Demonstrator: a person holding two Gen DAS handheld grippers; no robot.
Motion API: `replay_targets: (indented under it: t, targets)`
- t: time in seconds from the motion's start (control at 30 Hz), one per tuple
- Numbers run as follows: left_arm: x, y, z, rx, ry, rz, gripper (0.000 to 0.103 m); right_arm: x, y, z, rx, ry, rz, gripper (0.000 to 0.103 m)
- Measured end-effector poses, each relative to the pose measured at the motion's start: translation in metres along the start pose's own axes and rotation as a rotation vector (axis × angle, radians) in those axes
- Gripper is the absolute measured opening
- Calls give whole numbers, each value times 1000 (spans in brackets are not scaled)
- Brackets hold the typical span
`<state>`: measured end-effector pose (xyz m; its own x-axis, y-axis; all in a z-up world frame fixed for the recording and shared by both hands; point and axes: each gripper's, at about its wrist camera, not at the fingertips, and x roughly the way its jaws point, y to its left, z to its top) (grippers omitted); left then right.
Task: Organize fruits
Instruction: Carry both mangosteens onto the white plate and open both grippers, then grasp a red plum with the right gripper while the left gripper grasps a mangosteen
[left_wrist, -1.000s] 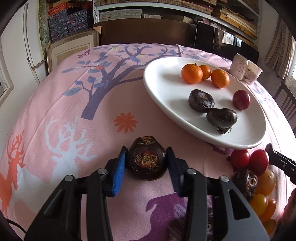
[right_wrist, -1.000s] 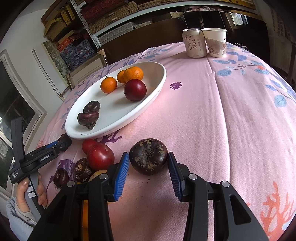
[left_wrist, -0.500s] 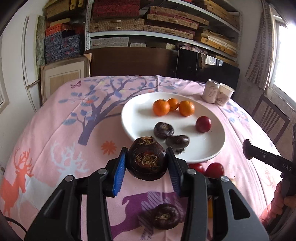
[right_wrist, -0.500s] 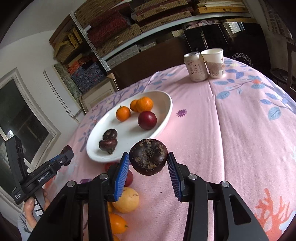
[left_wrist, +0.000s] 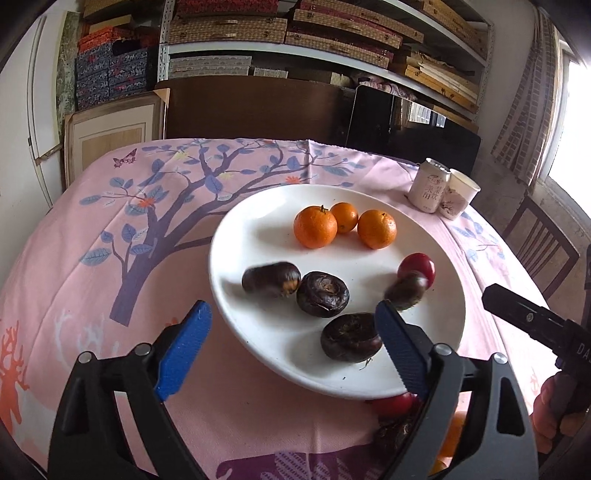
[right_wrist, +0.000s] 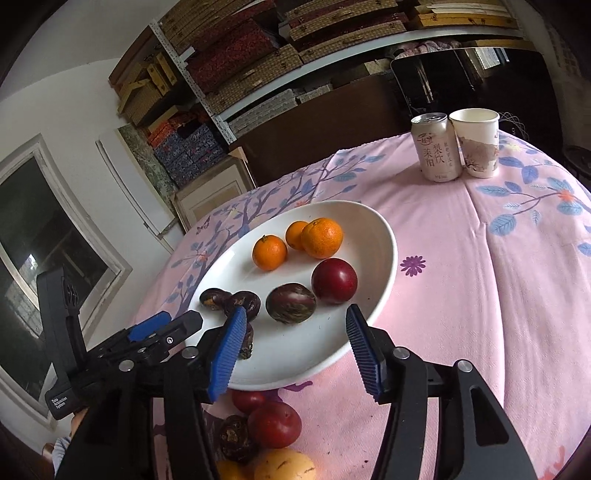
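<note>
Left tool (left_wrist: 291, 328) jaws just opened wide, empty; right tool (right_wrist: 293, 341) jaws just opened, empty; dark fruit (right_wrist: 291, 303) on plate (right_wrist: 384, 280), frame centre: light, round, rolls; grip across middle

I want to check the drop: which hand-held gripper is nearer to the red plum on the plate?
Right. The right hand-held gripper hovers just before the red plum; the left hand-held gripper sits across the plate.

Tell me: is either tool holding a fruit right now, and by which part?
Neither. Both the left tool and right tool have just been opening, with nothing between the jaws; they stand open above the white plate.
</note>
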<state>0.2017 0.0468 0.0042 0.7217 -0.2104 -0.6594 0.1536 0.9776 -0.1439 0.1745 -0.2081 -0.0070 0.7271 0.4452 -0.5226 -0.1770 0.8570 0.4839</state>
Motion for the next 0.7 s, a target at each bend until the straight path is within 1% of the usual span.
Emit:
replay_targets:
  t: [0.07, 0.1, 0.2, 0.23, 0.3, 0.43, 0.5, 0.6, 0.7]
  targets:
    - [-7, 2, -3, -2, -20, 12, 98, -8, -4, -3, 10, -12, 2, 65]
    - [-10, 2, -5, 7, -27, 31, 98, -11, -6, -6, 13, -18, -9, 67]
    - [-18, 5, -17, 25, -45, 97, 98, -17, -15, -11, 39, -23, -37, 69]
    - [-22, 7, -20, 21, -48, 108, 98, -19, -19, -13, 55, -26, -41, 69]
    - [-27, 13, -28, -3, -45, 110, 98, -25, -27, -18, 89, -29, -41, 70]
    - [-41, 21, -47, -54, -27, 65, 98, -41, -36, -32, 142, -35, -25, 76]
    - [-47, 19, -56, -49, -18, 72, 98, -46, -37, -40, 145, -26, -21, 77]
    - [-57, 15, -70, -19, -15, 105, 98, -48, -31, -51, 127, -1, -26, 79]
    - [-63, 15, -82, -16, 2, 107, 98, -48, -26, -54, 100, 9, -42, 82]
